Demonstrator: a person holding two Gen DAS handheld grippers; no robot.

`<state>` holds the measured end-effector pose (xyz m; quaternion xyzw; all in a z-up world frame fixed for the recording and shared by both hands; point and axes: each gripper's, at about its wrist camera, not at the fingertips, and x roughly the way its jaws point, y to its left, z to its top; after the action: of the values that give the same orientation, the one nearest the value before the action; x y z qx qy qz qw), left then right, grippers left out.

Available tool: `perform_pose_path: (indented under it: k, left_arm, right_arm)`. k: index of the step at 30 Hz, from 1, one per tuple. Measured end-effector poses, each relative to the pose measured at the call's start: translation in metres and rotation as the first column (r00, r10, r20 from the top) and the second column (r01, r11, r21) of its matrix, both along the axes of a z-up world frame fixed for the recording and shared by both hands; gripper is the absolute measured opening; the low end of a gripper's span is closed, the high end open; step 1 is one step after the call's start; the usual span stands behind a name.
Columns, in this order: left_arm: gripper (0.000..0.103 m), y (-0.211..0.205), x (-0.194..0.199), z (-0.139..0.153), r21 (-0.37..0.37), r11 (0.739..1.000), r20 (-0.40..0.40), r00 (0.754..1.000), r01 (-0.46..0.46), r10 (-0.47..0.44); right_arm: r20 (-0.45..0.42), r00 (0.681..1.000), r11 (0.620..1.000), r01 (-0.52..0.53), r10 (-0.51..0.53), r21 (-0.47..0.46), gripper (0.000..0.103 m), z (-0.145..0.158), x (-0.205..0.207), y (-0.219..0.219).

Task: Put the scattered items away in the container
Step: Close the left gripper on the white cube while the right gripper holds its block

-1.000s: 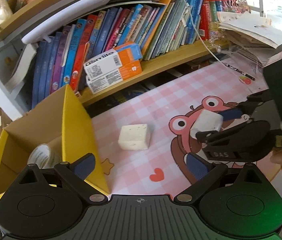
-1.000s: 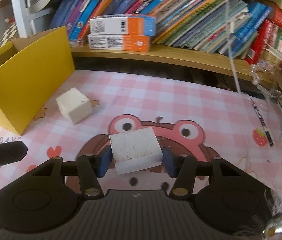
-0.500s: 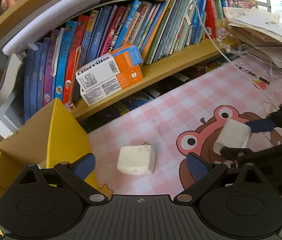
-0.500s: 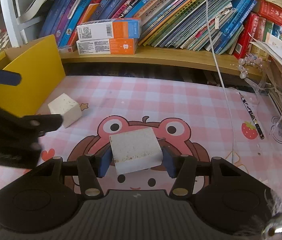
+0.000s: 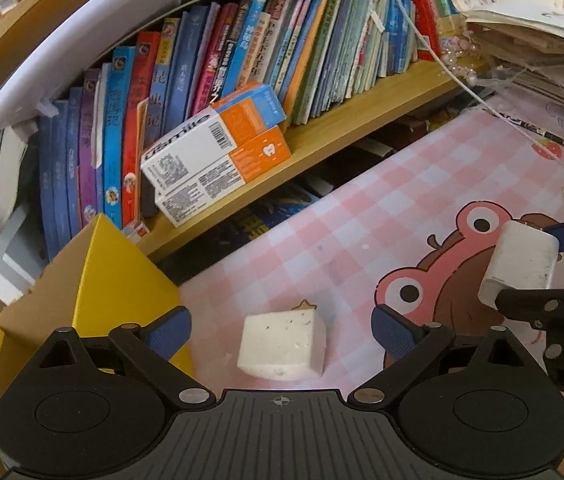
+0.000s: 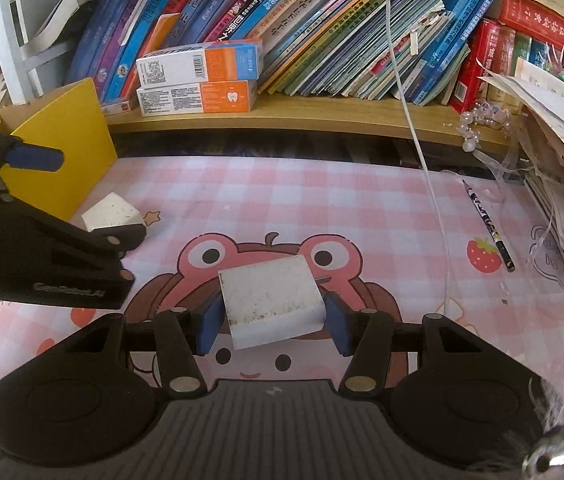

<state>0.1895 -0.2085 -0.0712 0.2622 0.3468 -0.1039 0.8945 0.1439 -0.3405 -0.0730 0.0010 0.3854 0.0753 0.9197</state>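
Note:
A white speckled foam block (image 5: 282, 346) lies on the pink checked mat, right between the wide-apart fingers of my open left gripper (image 5: 281, 334). The same block (image 6: 112, 213) shows partly behind the left gripper in the right wrist view. My right gripper (image 6: 272, 314) is shut on a second white block (image 6: 272, 304), held above the frog cartoon; that held block (image 5: 522, 266) appears at the right edge of the left wrist view. The yellow cardboard box (image 5: 118, 280) stands open at the left, its wall (image 6: 62, 148) close to the lying block.
A wooden shelf (image 6: 322, 116) packed with books runs along the back, with two orange-and-white cartons (image 6: 198, 80) stacked on it. A pencil (image 6: 488, 226) and a hanging white cable (image 6: 422, 148) lie to the right, beside a paper pile (image 6: 562, 168).
My left gripper has moved forward and down until the lying block sits between its fingers. The right gripper still holds its block and has shifted away to the right.

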Motion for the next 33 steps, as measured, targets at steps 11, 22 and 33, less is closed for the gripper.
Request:
perform_pose_path:
  k: [11,22,33]
  left_arm:
    - [0.080,0.010,0.028,-0.021,-0.085,0.985,-0.097,0.985,-0.150,0.142]
    - [0.076,0.028,0.042,-0.032,-0.195,0.946,-0.168,0.959,-0.261,0.230]
    - [0.048,0.036,0.035,-0.021,-0.276,0.930,-0.232,0.955,-0.244,0.182]
  right_arm:
    - [-0.006,1.000,1.000,-0.002,0.002,0.010,0.052,0.000,-0.005,-0.001]
    - [-0.008,1.000,1.000,-0.015,0.015,0.010,0.052,0.002,-0.009,0.003]
    - [0.002,1.000,1.000,-0.007,0.007,0.005,0.052,0.009,-0.018,0.004]
